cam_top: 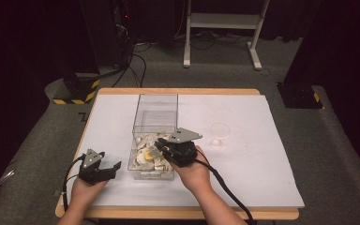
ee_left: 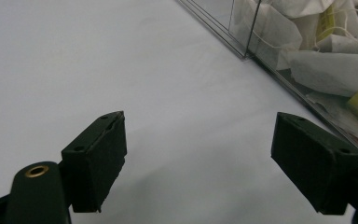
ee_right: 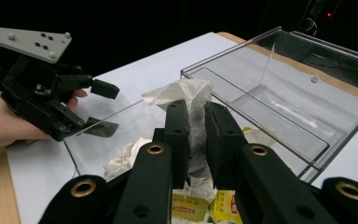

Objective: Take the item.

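White table [cam_top: 262, 154]: right tongs [ee_right: 196, 121] clamp tea bag [ee_right: 189, 95] over box [cam_top: 154, 140]; left tongs [ee_left: 198, 163] apart.

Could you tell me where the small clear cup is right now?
In the high view the cup stands on the white table, right of the clear box.

White tea bag [ee_right: 193, 100] – crumpled, upright, pinched above clear box [ee_right: 307, 149]
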A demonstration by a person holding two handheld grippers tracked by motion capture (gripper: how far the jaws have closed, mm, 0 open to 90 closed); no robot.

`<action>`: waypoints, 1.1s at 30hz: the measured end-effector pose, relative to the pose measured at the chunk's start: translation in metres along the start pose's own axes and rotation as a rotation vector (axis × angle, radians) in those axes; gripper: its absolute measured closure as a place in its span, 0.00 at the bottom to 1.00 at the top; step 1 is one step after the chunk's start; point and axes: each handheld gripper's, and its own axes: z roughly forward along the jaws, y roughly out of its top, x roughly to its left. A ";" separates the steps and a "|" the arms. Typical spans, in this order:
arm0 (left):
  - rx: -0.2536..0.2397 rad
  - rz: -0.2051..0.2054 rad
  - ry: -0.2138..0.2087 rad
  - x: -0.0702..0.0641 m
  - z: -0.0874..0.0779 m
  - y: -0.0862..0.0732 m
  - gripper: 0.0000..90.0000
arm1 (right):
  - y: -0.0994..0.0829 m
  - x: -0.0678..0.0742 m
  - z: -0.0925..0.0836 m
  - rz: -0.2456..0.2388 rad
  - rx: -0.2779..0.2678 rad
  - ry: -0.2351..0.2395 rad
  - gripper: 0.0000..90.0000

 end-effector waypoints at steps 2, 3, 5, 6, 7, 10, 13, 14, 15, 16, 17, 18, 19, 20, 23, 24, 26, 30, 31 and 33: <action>0.001 0.001 0.000 0.000 0.000 0.000 0.21 | 0.001 -0.001 -0.002 -0.004 -0.003 -0.003 0.89; 0.002 0.001 0.000 0.000 0.000 0.000 0.21 | 0.001 -0.002 -0.003 -0.006 -0.005 -0.005 0.89; 0.002 0.007 0.001 0.000 0.000 0.000 0.21 | 0.002 -0.003 -0.004 -0.005 -0.007 -0.008 0.89; 0.000 0.005 -0.001 0.000 0.000 0.000 0.21 | 0.002 -0.004 -0.004 -0.006 -0.010 -0.009 0.89; -0.001 0.006 -0.001 0.000 0.000 0.000 0.21 | 0.003 -0.004 -0.005 -0.005 -0.012 -0.010 0.89; -0.001 0.005 -0.005 0.000 0.000 0.000 0.21 | 0.004 -0.006 -0.007 -0.002 -0.024 -0.015 0.89; -0.001 0.006 -0.006 -0.001 0.000 0.000 0.21 | 0.005 -0.007 -0.008 -0.001 -0.032 -0.015 0.89; -0.001 0.005 -0.006 -0.001 0.000 0.000 0.21 | 0.005 -0.008 -0.009 0.000 -0.032 -0.014 0.89; 0.002 0.004 -0.006 -0.001 0.000 0.000 0.21 | 0.005 -0.008 -0.010 0.004 -0.035 -0.015 0.89; 0.002 0.004 -0.006 -0.001 0.000 0.000 0.21 | 0.005 -0.008 -0.010 0.004 -0.035 -0.015 0.89; 0.003 0.003 -0.005 -0.001 0.000 0.000 0.21 | 0.006 -0.010 -0.011 0.005 -0.040 -0.018 0.89; 0.003 0.003 -0.005 -0.001 0.000 0.000 0.21 | 0.007 -0.011 -0.011 0.007 -0.042 -0.019 0.89; 0.001 0.007 -0.005 -0.001 0.000 0.000 0.21 | 0.007 -0.012 -0.011 0.013 -0.046 -0.022 0.89; 0.002 0.008 -0.005 -0.001 0.000 0.000 0.21 | 0.008 -0.013 -0.012 0.017 -0.047 -0.023 0.89; 0.004 0.006 -0.006 -0.001 0.000 0.000 0.21 | 0.010 -0.014 -0.014 0.016 -0.057 -0.028 0.89; 0.004 0.006 -0.006 -0.001 0.000 0.000 0.21 | 0.010 -0.014 -0.014 0.016 -0.057 -0.028 0.89; 0.004 0.008 -0.006 -0.001 0.000 0.000 0.21 | 0.011 -0.015 -0.016 0.017 -0.064 -0.033 0.89; 0.004 0.006 -0.007 -0.001 0.000 0.000 0.21 | 0.013 -0.019 -0.020 0.022 -0.069 -0.040 0.89; 0.004 0.006 -0.006 -0.001 0.000 0.000 0.21 | 0.013 -0.020 -0.021 0.021 -0.071 -0.042 0.89; 0.004 0.006 -0.006 -0.001 0.001 0.000 0.21 | 0.014 -0.021 -0.023 0.023 -0.071 -0.047 0.89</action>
